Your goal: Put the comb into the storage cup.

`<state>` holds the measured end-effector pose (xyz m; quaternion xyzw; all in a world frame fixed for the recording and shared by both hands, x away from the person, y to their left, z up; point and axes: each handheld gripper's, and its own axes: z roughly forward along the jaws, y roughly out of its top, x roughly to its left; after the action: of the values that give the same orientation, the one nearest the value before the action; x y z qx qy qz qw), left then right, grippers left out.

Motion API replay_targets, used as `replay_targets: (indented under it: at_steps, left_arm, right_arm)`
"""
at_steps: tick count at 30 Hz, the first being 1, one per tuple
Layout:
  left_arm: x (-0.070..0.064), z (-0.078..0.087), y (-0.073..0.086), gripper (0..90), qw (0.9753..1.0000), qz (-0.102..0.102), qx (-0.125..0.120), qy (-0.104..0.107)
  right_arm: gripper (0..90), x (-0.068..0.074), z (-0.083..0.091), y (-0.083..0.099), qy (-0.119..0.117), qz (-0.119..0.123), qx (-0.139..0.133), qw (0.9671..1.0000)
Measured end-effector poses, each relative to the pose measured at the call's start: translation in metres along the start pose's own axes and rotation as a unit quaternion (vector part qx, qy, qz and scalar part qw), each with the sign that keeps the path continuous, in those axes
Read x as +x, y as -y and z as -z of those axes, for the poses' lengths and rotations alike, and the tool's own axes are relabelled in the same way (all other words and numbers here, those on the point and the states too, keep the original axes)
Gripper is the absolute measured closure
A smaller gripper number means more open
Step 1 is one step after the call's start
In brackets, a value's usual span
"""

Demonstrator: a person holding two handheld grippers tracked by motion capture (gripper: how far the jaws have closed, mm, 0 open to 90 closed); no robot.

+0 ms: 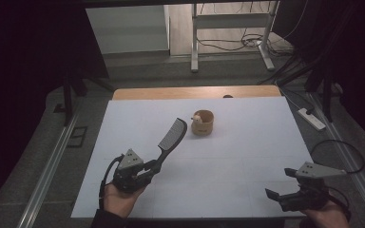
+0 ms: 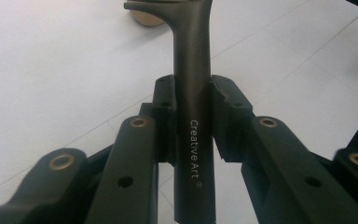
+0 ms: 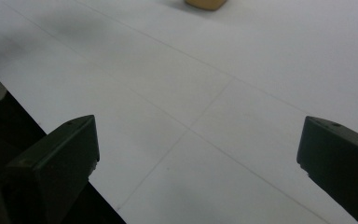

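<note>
A black comb (image 1: 173, 135) points up and away toward the table's middle, its handle clamped in my left gripper (image 1: 155, 167) near the front left. In the left gripper view the jaws (image 2: 192, 93) are shut on the comb handle (image 2: 193, 135), which is printed "Creative Art". A small wooden cup (image 1: 203, 122) with a pale figure on its rim stands beyond the comb tip; its base shows as the cup (image 2: 144, 17). At the front right corner my right gripper (image 1: 279, 183) is open and holds nothing, its jaws (image 3: 198, 140) wide apart over the white board, with the cup (image 3: 205, 3) far ahead.
The white board (image 1: 247, 156) covers a wooden table whose far edge (image 1: 195, 91) shows. A power strip (image 1: 311, 118) and cables lie on the floor at right. A white desk frame (image 1: 230, 33) stands behind. Metal rails run along both sides.
</note>
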<state>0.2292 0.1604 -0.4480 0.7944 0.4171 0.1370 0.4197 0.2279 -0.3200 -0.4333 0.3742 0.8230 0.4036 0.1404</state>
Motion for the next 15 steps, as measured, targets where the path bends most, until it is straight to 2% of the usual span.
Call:
replay_targets:
  at_steps: [6,10,15]
  left_arm:
    - [0.000,-0.003,-0.001,72.3,1.0000,-0.002,0.000,0.002]
    - [-0.002,-0.004,-0.002,72.3,1.0000,-0.004,-0.002,0.000]
    - [-0.003,-0.005,-0.003,72.2,1.0000,-0.004,-0.006,-0.001]
  right_arm:
    - [0.0,-0.001,-0.001,-0.014,-0.022,0.002,-0.018,0.9996]
    - [0.0,-0.001,-0.003,-0.021,-0.025,0.009,-0.023,0.9994]
    - [0.0,-0.002,-0.006,-0.029,-0.033,0.002,-0.025,0.9991]
